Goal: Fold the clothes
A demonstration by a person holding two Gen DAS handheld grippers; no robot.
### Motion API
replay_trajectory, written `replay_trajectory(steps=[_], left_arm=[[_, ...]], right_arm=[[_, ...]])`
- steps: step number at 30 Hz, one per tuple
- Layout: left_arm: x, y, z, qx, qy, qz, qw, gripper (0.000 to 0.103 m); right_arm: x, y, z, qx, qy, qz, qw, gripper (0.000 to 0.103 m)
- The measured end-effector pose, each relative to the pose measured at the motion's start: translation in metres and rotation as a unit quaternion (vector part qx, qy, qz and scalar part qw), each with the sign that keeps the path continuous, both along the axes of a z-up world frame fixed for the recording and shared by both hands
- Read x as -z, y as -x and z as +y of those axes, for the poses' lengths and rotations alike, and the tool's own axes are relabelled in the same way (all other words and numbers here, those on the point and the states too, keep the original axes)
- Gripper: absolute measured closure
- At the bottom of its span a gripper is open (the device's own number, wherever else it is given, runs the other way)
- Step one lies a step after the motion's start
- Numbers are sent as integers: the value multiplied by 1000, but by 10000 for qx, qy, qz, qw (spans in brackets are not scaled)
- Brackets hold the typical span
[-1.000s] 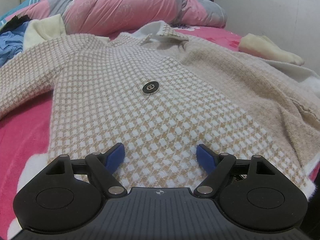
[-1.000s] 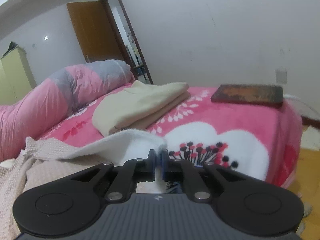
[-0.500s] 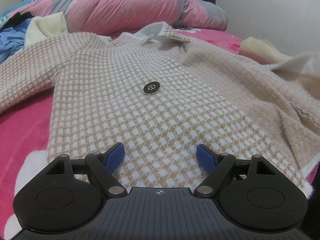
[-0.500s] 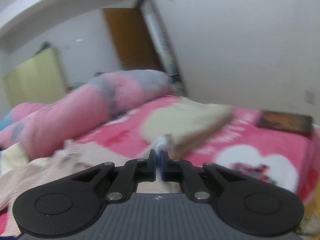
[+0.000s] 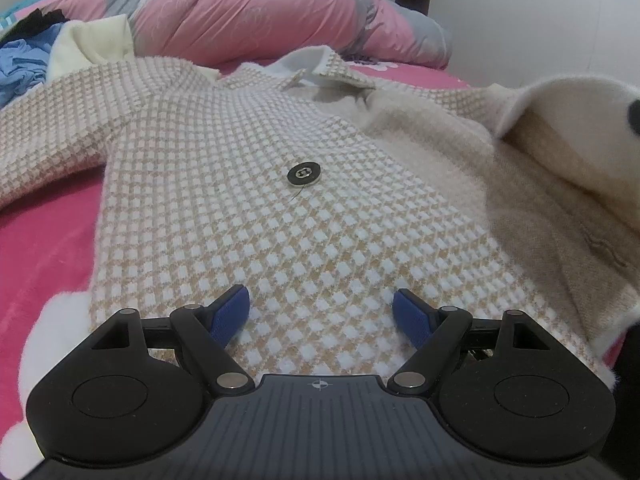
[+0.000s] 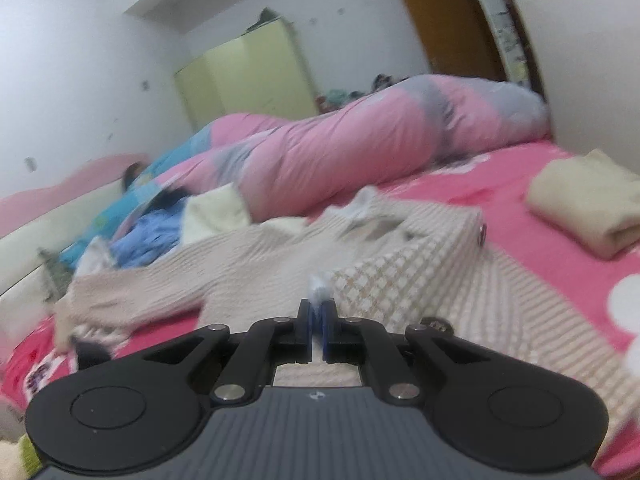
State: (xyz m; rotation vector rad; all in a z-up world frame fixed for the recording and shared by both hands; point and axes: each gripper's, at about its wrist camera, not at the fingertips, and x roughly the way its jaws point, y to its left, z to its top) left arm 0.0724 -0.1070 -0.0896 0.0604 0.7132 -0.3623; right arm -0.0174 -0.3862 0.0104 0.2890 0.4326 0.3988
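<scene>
Bed (image 5: 44,236) spread with a hot-pink fleece blanket (image 6: 532,240) carrying large white flower shapes. Along the far side, a long rolled pink-and-grey quilt (image 5: 256,12); beside it on the left, a heap of blue and cream clothes (image 5: 24,64). On the right of the blanket, a folded cream garment (image 6: 584,216), apart from the cardigan. White walls, a pale green wardrobe (image 6: 244,76) in the corner, a brown wooden door (image 6: 440,12).

Beige-and-white checked knit cardigan (image 5: 248,184) lying across the middle of the bed, collar toward the quilt, one sleeve stretched out to the left, a dark round button (image 5: 304,174) on the front panel. Right front panel lifted and turned over, showing its plain cream inner face (image 5: 560,120) and a second button (image 6: 482,235) on the raised edge.

Left gripper (image 5: 321,308) low over the cardigan's hem, jaws standing wide with nothing between them. Right gripper (image 6: 318,320) with jaws nearly closed, pinching a white fuzzy edge of the cardigan's lifted panel; right-wrist view blurred.
</scene>
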Motion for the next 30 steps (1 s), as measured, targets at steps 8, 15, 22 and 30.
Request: replay_trajectory(steps=[8,15,22,30], left_arm=[[-9,3,14,-58,480,9,9988,24],[-30,9,24,389,1501,275,9875,27],[-32,10,13,946,2382,776,9635,31],[-12,8,-25,1304,1915,1159,9659,37]], right_arm=[[31,8,-4,-146,-233,734,9969,99],[42,22,-3,-183,-131,839,9962,99],[57,36,6,-559,484,968,9926,99],[83,47,39,-713,1447,881,9830,96]])
